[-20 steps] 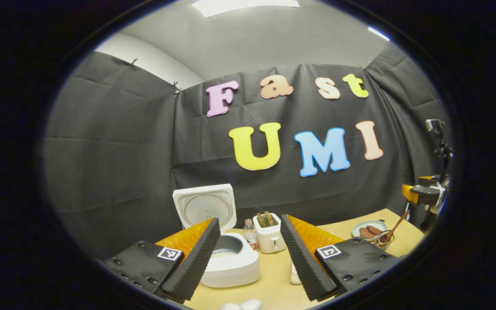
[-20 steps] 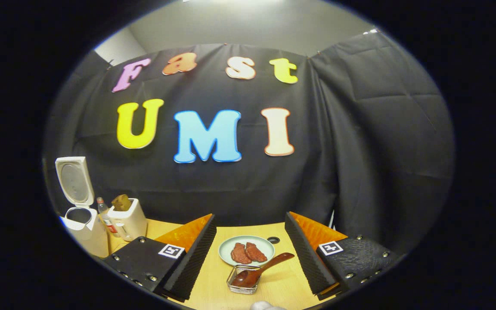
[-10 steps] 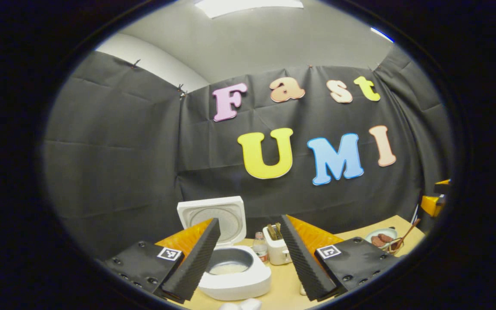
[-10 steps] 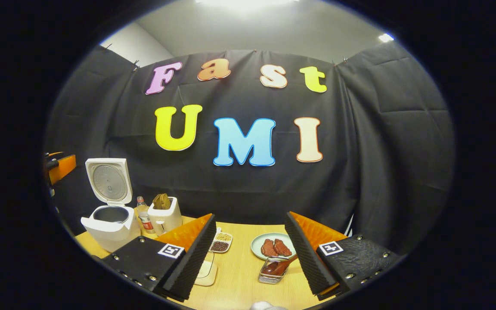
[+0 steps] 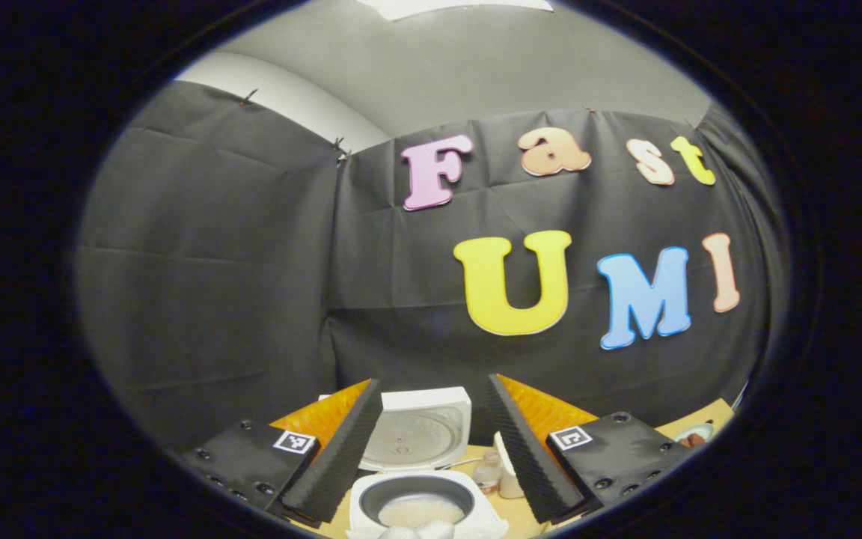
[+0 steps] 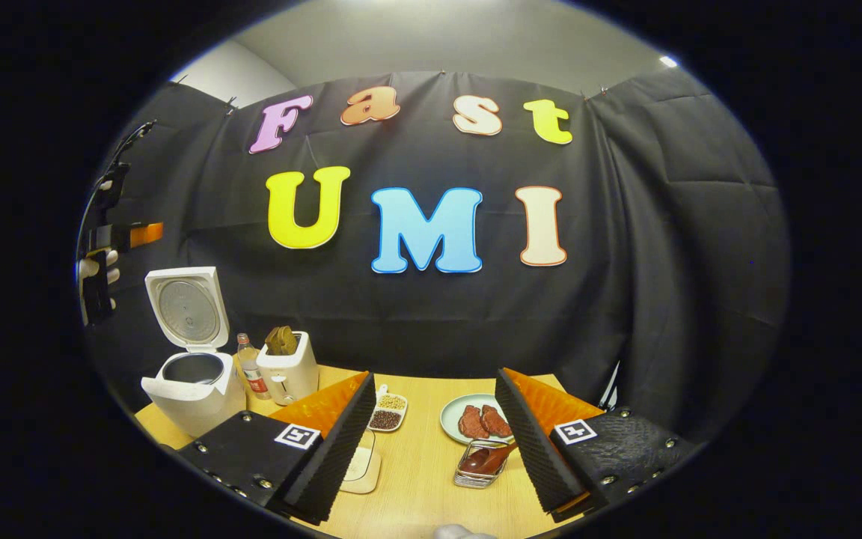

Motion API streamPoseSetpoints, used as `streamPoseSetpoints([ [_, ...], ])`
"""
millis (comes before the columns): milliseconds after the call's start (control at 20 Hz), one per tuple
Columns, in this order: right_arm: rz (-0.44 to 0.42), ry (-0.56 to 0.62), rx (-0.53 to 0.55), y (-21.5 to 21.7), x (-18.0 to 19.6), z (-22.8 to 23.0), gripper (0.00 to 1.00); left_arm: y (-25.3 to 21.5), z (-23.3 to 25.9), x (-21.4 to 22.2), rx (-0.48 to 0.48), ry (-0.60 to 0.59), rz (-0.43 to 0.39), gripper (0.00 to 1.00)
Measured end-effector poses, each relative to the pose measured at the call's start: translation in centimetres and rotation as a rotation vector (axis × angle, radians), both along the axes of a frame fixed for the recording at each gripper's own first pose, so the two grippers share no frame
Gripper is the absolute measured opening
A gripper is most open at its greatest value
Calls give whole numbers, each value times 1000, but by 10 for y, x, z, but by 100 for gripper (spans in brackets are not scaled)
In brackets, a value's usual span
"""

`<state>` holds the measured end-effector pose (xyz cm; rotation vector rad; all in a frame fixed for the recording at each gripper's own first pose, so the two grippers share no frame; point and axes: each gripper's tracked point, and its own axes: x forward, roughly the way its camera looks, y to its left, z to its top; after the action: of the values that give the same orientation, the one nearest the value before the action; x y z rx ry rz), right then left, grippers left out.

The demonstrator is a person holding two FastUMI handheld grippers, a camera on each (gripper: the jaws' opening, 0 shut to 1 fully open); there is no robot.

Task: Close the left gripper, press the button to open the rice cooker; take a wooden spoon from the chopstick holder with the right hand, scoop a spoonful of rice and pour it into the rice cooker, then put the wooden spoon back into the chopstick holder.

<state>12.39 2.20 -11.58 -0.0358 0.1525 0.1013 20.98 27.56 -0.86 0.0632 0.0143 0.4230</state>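
A light wooden desk [image 6: 416, 479] carried everything. At its far left stood a white rice cooker [image 6: 191, 389] with the lid up, then a small bottle [image 6: 251, 372] and a white toaster [image 6: 290, 374] just beside it. Nearer the middle lay a two-part dish of beans [image 6: 387, 410] and a pale coaster [image 6: 362, 468]. To the right sat a green plate [image 6: 452, 419] holding meat, with a wire chopstick holder [image 6: 476, 475] just in front containing the wooden spoon [image 6: 487, 458].

One rice cooker [image 6: 190, 378], one wooden spoon [image 6: 487, 458].
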Motion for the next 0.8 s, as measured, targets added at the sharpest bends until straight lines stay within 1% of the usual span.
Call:
streamPoseSetpoints([
  [150, 8, 27, -6, 6, 4, -5, 98, 53, -21, 55, -53, 64, 53, 99],
  [250, 13, 38, -19, 9, 6, -7, 98, 84, -38, 86, -93, 94, 78, 96],
  [300, 13, 43, -21, 9, 7, -8, 98, 98, -45, 99, -91, 111, 93, 99],
  [350, 15, 49, -21, 10, 9, -9, 98, 109, -54, 111, -91, 128, 101, 96],
  [450, 14, 66, -27, 10, 9, -12, 98, 128, -70, 132, -104, 159, 113, 98],
  [550, 13, 77, -33, 10, 9, -15, 98, 141, -87, 150, -123, 196, 127, 98],
  [750, 18, 102, -33, 11, 8, -22, 98, 146, -118, 158, -118, 288, 141, 97],
  [800, 20, 104, -27, 12, 8, -22, 98, 148, -112, 158, -113, 269, 142, 97],
])
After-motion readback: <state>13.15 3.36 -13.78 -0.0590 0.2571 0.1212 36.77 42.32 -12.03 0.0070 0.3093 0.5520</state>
